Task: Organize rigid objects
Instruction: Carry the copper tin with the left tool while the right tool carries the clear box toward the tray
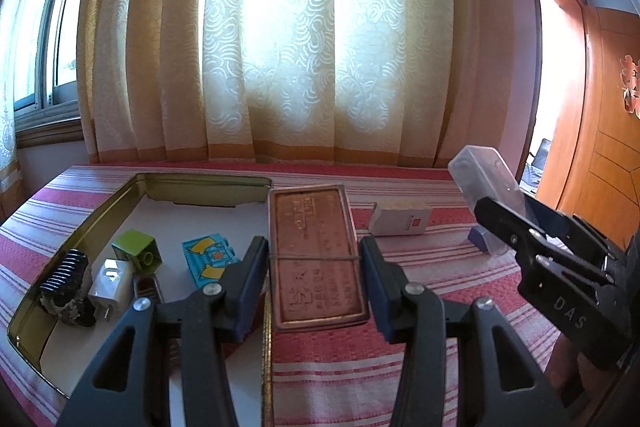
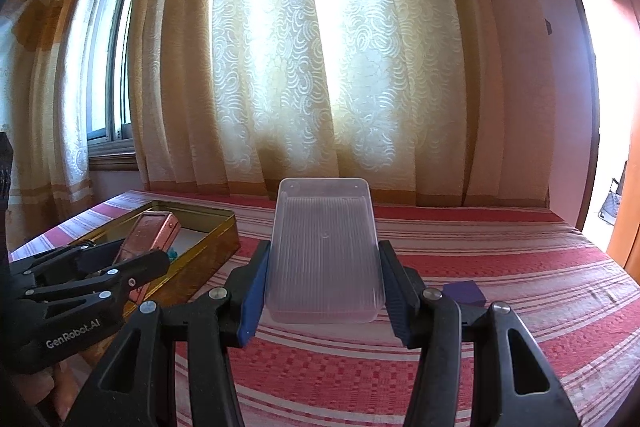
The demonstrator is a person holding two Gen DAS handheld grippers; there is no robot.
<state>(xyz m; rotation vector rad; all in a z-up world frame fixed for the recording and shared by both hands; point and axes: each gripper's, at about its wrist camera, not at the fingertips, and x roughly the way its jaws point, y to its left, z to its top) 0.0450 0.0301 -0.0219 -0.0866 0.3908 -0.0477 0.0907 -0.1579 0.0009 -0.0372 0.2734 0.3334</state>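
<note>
My left gripper point(image 1: 312, 243) is shut on a copper-coloured flat tin point(image 1: 316, 259) with a rubber band round it. It holds the tin in the air at the right rim of an open gold tin box point(image 1: 200, 179). In the right wrist view the copper tin point(image 2: 150, 231) tilts over the gold box point(image 2: 216, 241), held by the left gripper point(image 2: 140, 251). My right gripper point(image 2: 324, 247) is shut on a clear ribbed plastic box point(image 2: 324, 255), lifted above the striped cloth. From the left wrist view the right gripper point(image 1: 505, 203) and plastic box point(image 1: 480, 171) are at the right.
Inside the gold box lie a green block point(image 1: 138, 251), a blue toy block point(image 1: 210, 261), a white charger point(image 1: 110, 281) and a black ribbed piece point(image 1: 64, 273). A white carton point(image 1: 400, 223) and a purple box point(image 2: 464, 293) rest on the red striped cloth point(image 2: 500, 251). Curtains hang behind.
</note>
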